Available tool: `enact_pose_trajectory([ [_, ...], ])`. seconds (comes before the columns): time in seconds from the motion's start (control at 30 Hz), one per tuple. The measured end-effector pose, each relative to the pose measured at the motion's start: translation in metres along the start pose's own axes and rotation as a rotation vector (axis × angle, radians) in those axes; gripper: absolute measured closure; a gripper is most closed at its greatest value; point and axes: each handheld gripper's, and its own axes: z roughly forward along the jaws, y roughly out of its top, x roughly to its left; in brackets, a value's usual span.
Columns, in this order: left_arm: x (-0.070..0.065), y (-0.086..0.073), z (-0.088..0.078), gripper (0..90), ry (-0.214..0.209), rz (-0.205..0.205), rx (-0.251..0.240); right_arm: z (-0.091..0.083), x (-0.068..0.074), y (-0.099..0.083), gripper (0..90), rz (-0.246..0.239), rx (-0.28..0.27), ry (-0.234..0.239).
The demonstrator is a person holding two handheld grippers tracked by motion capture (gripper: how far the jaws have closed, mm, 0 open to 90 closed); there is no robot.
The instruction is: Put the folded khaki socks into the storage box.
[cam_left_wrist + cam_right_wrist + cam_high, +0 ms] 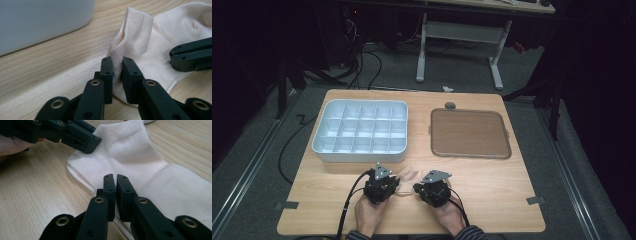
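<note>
Sock (155, 42) fabric, cream and ribbed at the cuff, lies on the desk (492, 185) between the two tools, near the grey compartment tray (360, 131). Left tool (117, 65) is clamped on a raised fold of the cuff; right tool (116, 182) is pinched together on the sock's edge.

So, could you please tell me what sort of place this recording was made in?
Probably a lab or workshop: a wooden table stands on grey carpet, loose cables trail across the floor behind it, and a white-legged desk stands further back in a dark room.
</note>
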Motion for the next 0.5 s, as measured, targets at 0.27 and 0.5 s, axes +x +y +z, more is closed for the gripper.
enact_pose_trajectory([
  [0.27, 0.007, 0.002, -0.005, 84.0, -0.038, -0.025, 0.037, 0.001, 0.000, -0.005, 85.5, 0.017, -0.043, 0.000],
  [0.5, 0.014, 0.004, -0.010, 85.3, -0.063, -0.003, 0.076, 0.001, 0.000, -0.004, 85.4, 0.043, -0.033, 0.007],
])
